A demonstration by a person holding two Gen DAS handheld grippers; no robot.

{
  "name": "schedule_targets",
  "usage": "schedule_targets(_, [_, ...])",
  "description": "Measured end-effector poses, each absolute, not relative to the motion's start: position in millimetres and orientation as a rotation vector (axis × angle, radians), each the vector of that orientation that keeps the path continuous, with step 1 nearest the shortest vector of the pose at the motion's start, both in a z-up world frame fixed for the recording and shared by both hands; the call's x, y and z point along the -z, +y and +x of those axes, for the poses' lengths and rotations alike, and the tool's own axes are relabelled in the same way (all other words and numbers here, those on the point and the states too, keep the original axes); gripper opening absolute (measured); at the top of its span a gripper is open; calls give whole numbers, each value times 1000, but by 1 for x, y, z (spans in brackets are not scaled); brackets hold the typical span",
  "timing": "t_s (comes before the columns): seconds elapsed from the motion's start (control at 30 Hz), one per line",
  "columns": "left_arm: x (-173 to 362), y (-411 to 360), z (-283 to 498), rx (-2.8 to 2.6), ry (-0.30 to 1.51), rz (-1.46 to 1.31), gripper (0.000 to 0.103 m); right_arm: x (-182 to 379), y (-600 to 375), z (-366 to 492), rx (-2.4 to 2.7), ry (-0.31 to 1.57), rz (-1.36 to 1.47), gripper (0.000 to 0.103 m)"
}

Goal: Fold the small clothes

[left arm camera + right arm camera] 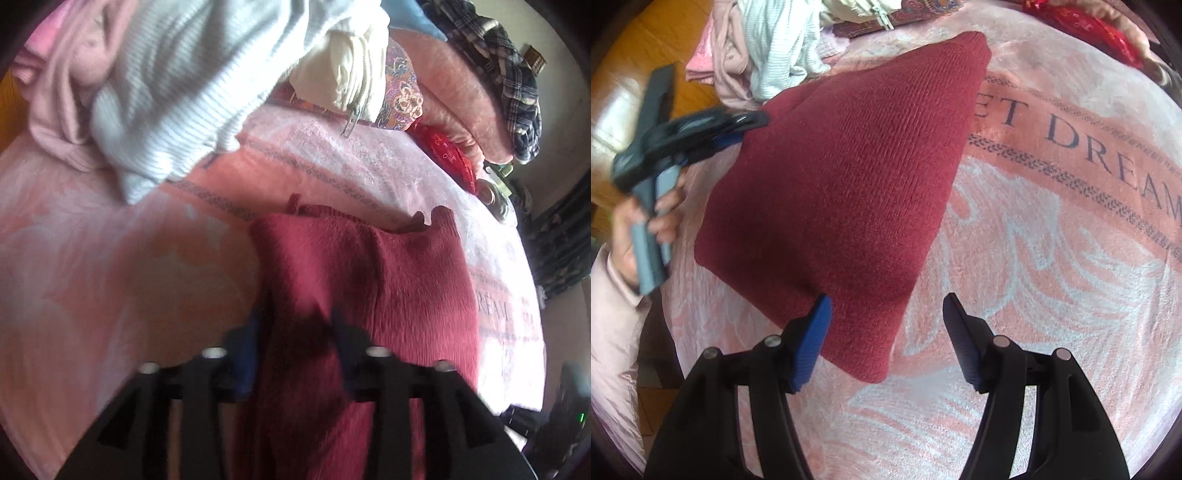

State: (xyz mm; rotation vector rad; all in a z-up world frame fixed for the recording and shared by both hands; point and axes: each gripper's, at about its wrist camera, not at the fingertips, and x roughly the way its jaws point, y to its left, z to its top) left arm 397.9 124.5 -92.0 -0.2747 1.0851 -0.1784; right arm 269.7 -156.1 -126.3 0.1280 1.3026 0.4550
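Right wrist view: right gripper (886, 325) hovers with jaws apart over the near edge of the folded maroon knit garment (846, 184) lying on the pink blanket (1052, 295). Left gripper (735, 127), hand-held, meets the garment's left edge; its grip state cannot be determined.

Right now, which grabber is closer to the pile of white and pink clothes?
Left. The left gripper sits at the red sweater's edge beside the clothes pile. The right gripper is at the sweater's opposite end.
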Motion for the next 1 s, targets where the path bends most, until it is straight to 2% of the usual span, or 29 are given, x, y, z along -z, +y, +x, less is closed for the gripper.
schedule_targets(0.07, [86,130,372,192,1087,-262,60,126,-161,273,-423,1309,153,63])
schedule_targets(0.17, [96,140,333,185,1134,-273,61,127,-165,276,-385,1316,151,63])
schedule_targets(0.23, [103,141,317,188,1138,-285,60,127,-164,276,-352,1321,132,63])
schedule_targets(0.37, [113,135,306,243,1164,-304,52,131,-160,279,-339,1340,161,63])
schedule_targets(0.53, [111,134,301,263,1157,-274,52,134,-151,287,-316,1342,182,63])
schedule_targets(0.67, [116,132,295,249,1158,-234,44,137,-150,287,-308,1346,183,63])
schedule_targets(0.8, [117,123,292,241,1140,-178,20,139,-149,289,-305,1351,189,63])
schedule_targets(1.0, [104,133,290,261,1120,-223,13,140,-145,291,-310,1348,195,63])
